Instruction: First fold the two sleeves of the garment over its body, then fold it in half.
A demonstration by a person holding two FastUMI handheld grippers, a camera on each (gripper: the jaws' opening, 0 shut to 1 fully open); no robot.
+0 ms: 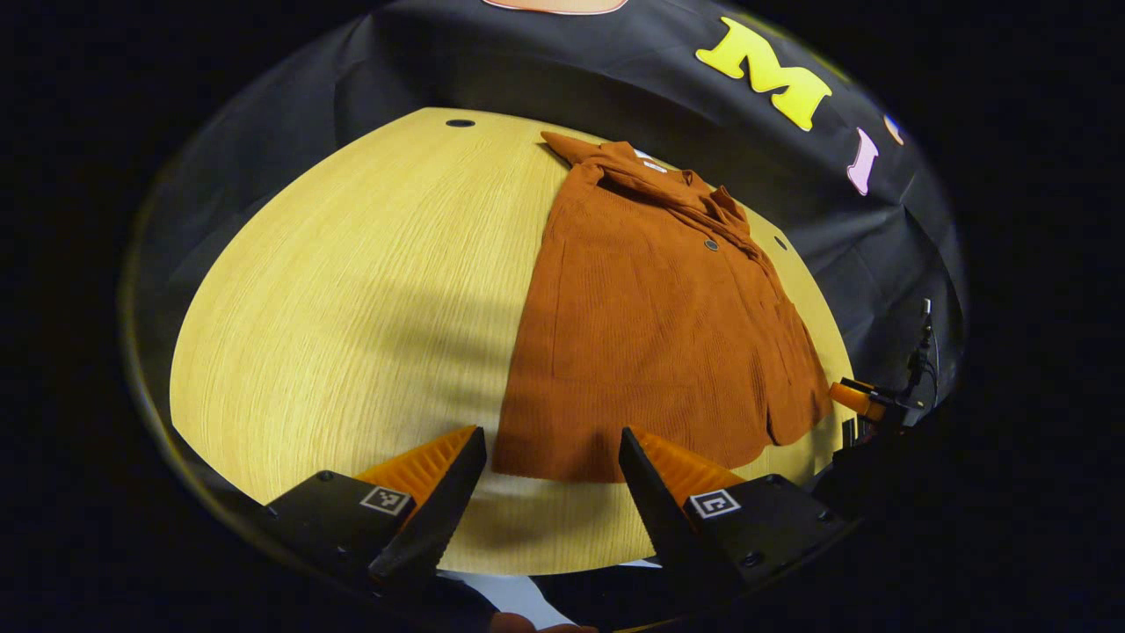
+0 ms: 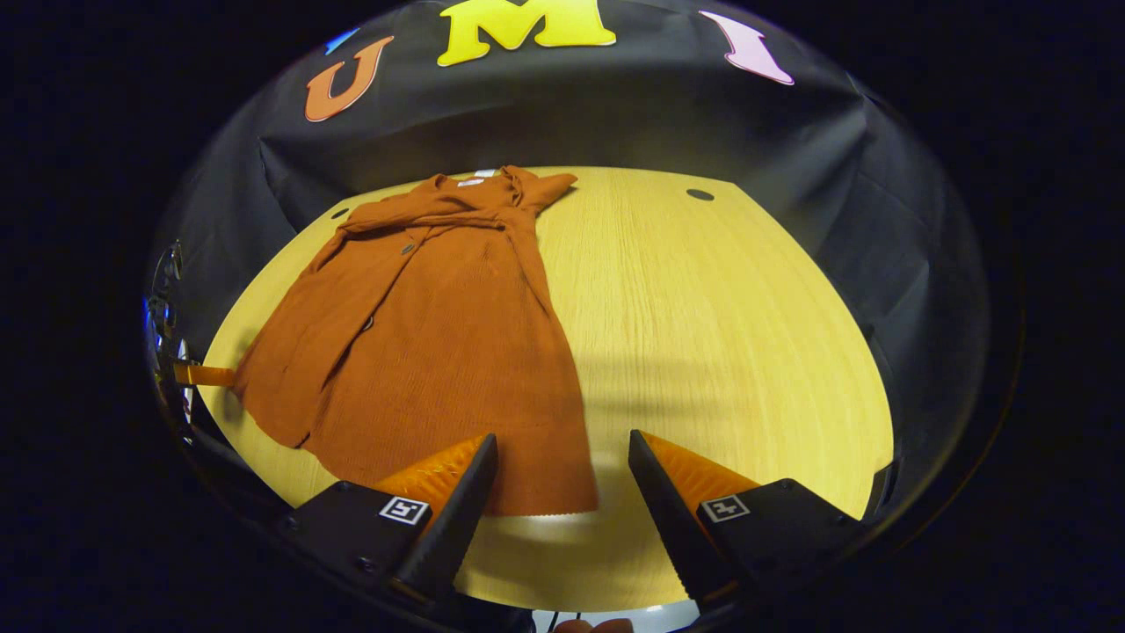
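While collar points away, garment (image 1: 650, 334) lies lengthwise.

The worktop (image 1: 352, 299) is faced with pale wood-look laminate; a fine straight grain and a smooth, slightly satin finish are seen. The garment (image 1: 650, 334) is made of soft matt cloth, finely ribbed like corduroy, and is fitted with small dark glossy buttons. The booth wall (image 2: 615, 123) is covered with black cloth of faint sheen, creased in places. The inner faces of each claw are ridged.
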